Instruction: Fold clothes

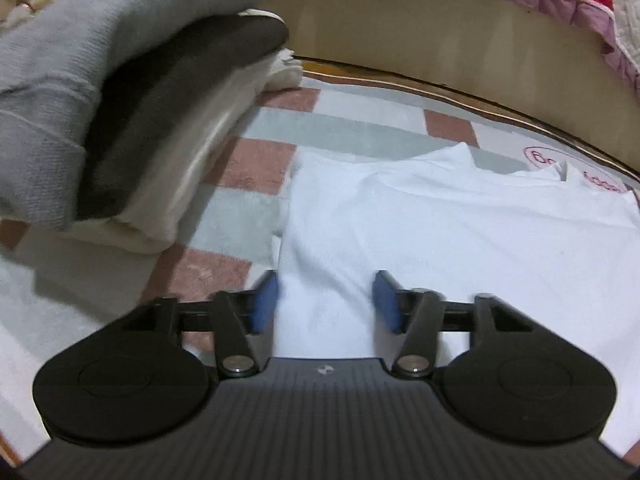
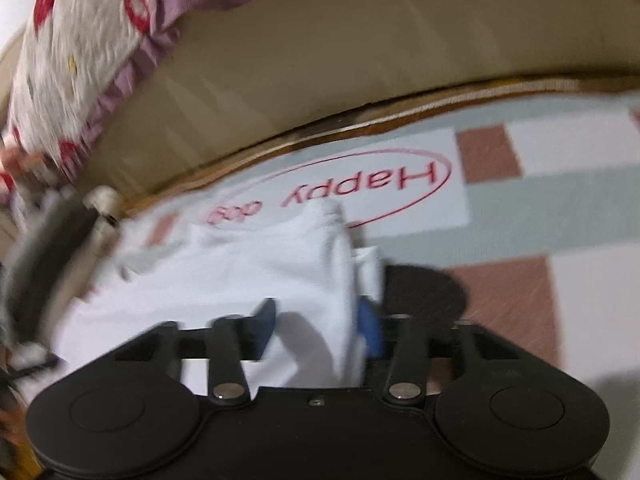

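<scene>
Garment (image 1: 440,232) beneath open left tongs (image 1: 326,300), untouched.

Bedroom: quilted bed (image 1: 472,36), checked rug (image 1: 256,164).

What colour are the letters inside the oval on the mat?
Red, matching the oval outline; the lettering shows best in the right wrist view.

Checked mat (image 1: 256,168) beside quilted bed (image 1: 440,40).
</scene>
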